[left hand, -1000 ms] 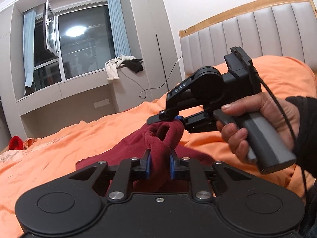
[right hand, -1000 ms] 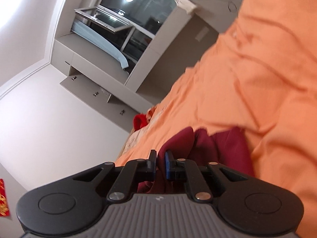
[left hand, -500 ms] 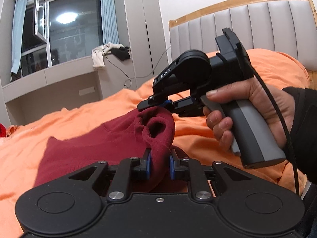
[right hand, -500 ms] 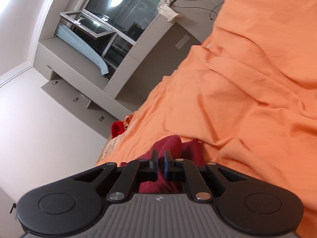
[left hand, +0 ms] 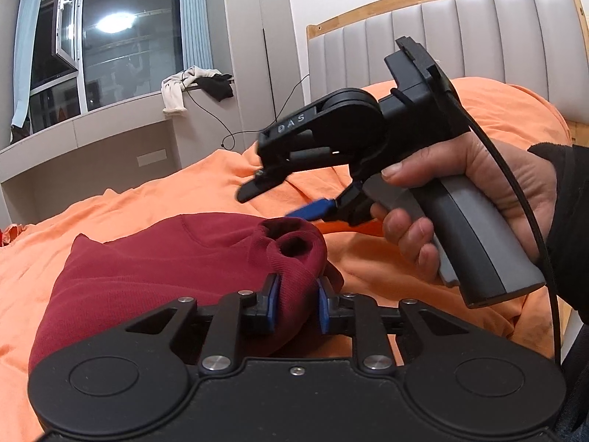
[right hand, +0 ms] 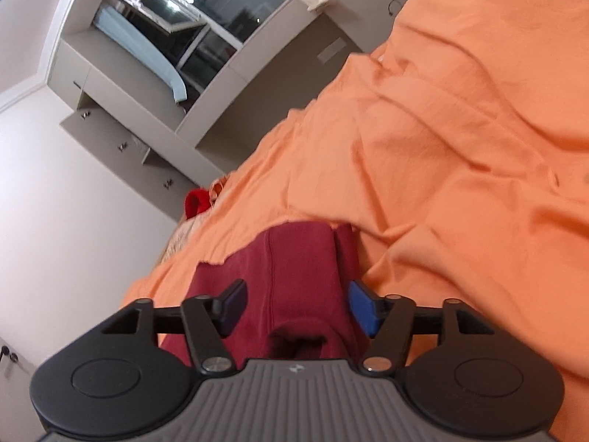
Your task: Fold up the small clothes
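A dark red sweatshirt (left hand: 165, 265) lies spread on the orange bedcover (left hand: 386, 258), its ribbed cuff end bunched up near me. My left gripper (left hand: 296, 296) is shut on that bunched cuff, blue pads pressing the fabric on both sides, and its jaws are starting to open. In the left wrist view a hand holds my right gripper (left hand: 285, 199) just above and behind the cuff, and its jaws are opening wide with nothing in them. In the right wrist view the right gripper (right hand: 298, 305) straddles the sweatshirt (right hand: 302, 258) without its fingers (right hand: 362, 307) touching it.
A grey padded headboard (left hand: 478, 37) with a wooden rim stands at the back right. A window sill (left hand: 110, 118) at the back left carries draped clothes (left hand: 176, 92) and a hanging cable. A small red item (right hand: 195, 200) lies at the bed's far edge.
The right gripper let go of the cuff and spread its jaws wide. The sweatshirt, held up before, now lies flatter on the bed. The left gripper sank a little with it.
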A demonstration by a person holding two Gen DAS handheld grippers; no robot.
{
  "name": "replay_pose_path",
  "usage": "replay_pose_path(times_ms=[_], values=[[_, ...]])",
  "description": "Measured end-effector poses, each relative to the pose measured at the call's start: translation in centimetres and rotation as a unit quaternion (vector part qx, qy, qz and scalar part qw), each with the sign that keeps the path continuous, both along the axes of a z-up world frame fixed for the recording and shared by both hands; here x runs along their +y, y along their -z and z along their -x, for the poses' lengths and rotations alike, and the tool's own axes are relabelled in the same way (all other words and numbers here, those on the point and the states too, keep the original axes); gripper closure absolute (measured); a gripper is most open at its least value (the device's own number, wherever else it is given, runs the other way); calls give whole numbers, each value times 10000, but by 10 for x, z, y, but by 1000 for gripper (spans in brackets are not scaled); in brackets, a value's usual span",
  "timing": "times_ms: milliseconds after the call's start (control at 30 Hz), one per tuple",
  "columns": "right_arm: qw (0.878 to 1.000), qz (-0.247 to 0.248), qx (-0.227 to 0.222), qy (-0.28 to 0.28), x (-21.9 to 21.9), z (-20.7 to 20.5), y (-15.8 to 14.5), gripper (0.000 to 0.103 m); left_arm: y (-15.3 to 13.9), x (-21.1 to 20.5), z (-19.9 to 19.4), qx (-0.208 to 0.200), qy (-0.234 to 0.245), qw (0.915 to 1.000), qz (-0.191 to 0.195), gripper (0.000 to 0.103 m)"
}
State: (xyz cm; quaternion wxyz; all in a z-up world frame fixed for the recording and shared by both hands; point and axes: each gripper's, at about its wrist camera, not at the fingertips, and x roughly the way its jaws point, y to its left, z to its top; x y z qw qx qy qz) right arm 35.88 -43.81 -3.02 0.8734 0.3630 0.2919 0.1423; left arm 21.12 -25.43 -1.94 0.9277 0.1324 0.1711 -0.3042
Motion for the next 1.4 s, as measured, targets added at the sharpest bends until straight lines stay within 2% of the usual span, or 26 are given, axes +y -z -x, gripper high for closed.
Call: replay_pose_path(times_ms=[133, 400, 500, 567, 633, 867, 967, 1067, 1233, 1400], values=[[9996, 171, 165, -176, 4, -1, 3, 15, 0, -1, -2, 28, 20, 10000, 25, 78], [9970, 459, 408, -475, 7, -1, 8, 3, 1, 3, -6, 114, 111, 9998, 113, 67], [9937, 838, 433, -612, 14, 1, 7, 1, -1, 7, -8, 223, 196, 9993, 225, 56], [9905, 1112, 424, -693, 19, 4, 5, 1, -4, 11, -8, 355, 266, 9983, 372, 37], [9870, 1355, 397, -774, 24, 7, 4, 1, -8, 15, -5, 483, 358, 9965, 574, 25], [9853, 1460, 372, -810, 24, 14, 2, 1, -30, 42, 8, 638, 271, 9919, 1060, 4], [9841, 1532, 361, -821, 25, 16, 0, 1, -38, 60, 12, 633, 83, 9904, 1224, 2], [9808, 1731, 332, -836, 31, 15, 0, 1, -46, 80, 9, 542, -316, 9897, 1288, 1], [9781, 1902, 273, -806, 37, 18, 2, 0, -48, 110, -13, 270, -1094, 9878, 1071, 1], [9768, 1978, 230, -790, 39, 18, 3, 0, -48, 141, -41, 519, -1529, 9786, 1275, 1]])
